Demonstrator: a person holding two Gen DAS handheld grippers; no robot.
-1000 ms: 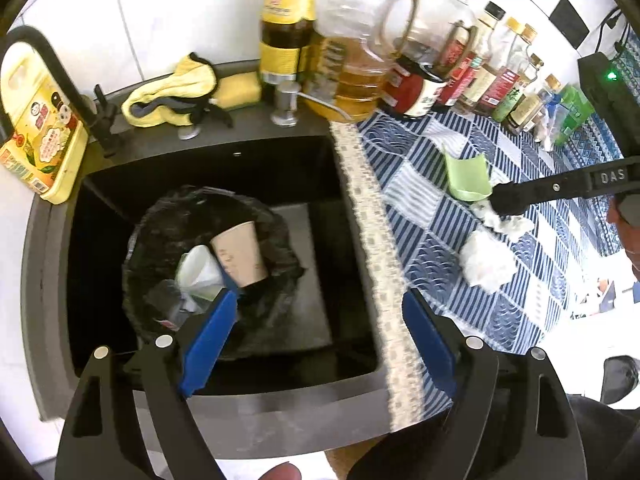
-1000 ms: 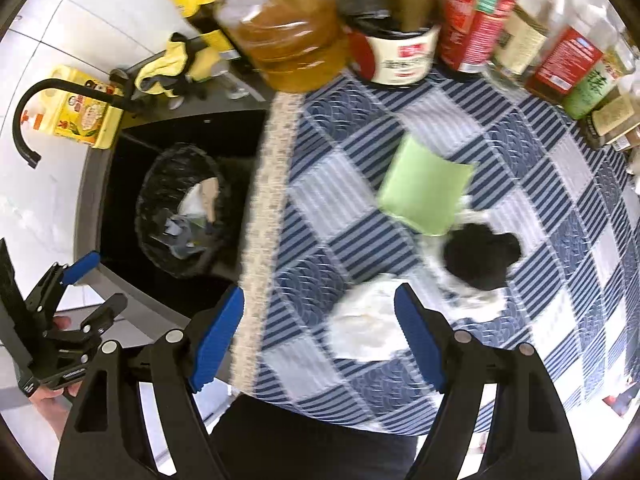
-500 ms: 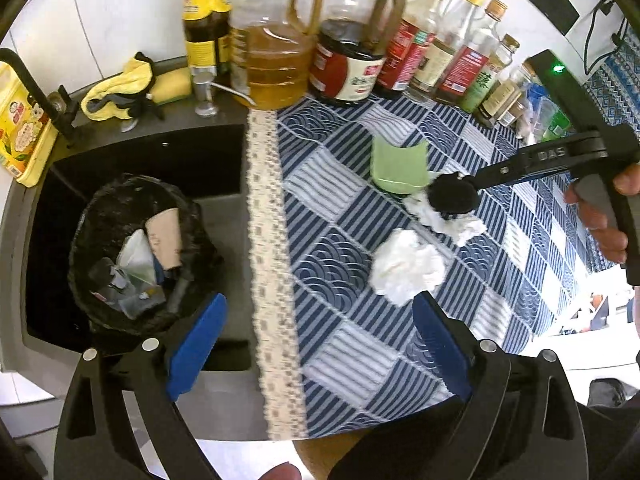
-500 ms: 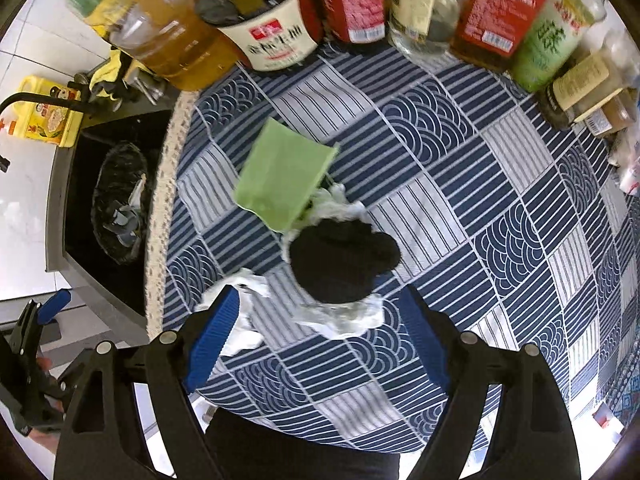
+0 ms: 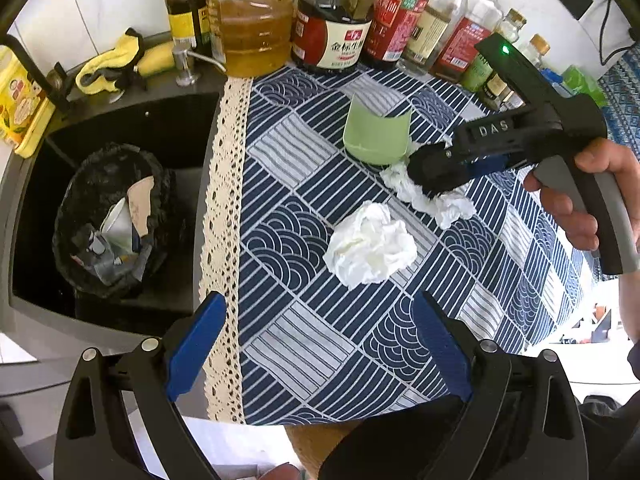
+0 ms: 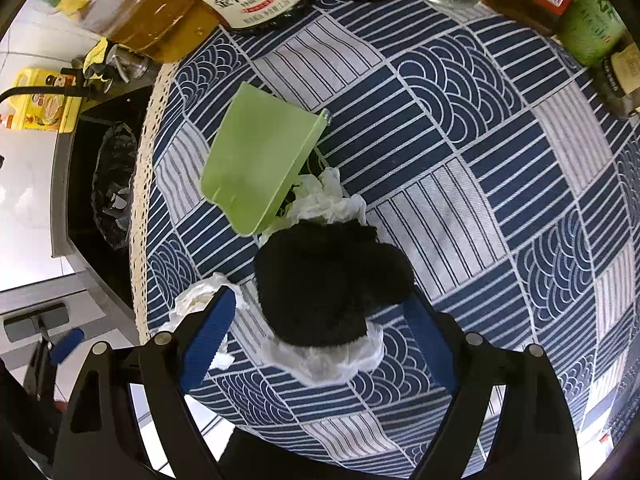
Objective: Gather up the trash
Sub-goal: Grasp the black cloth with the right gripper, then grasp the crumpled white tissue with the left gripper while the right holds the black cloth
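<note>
A crumpled white tissue (image 5: pixel 370 243) lies on the blue patterned tablecloth, just ahead of my open, empty left gripper (image 5: pixel 320 344). A second crumpled tissue (image 5: pixel 436 198) lies farther right with a black fuzzy lump (image 6: pixel 332 280) on top of it. My right gripper (image 6: pixel 320 336) is open and low over that lump and tissue (image 6: pixel 332 360), its fingers on either side. A light green plastic scoop (image 5: pixel 376 136) lies beside them. The bin with a black bag (image 5: pixel 108 220) stands in the sink at left, holding cups and scraps.
A row of sauce and oil bottles (image 5: pixel 332 20) lines the back of the table. The black sink (image 5: pixel 168 128) lies left of the lace cloth edge (image 5: pixel 218 216). A yellow cloth (image 5: pixel 108 64) and a yellow box (image 5: pixel 20 108) sit by the tap.
My left gripper has swung right, from over the sink bin to the near tissue on the table. My right gripper has moved forward and down over the black lump and far tissue.
</note>
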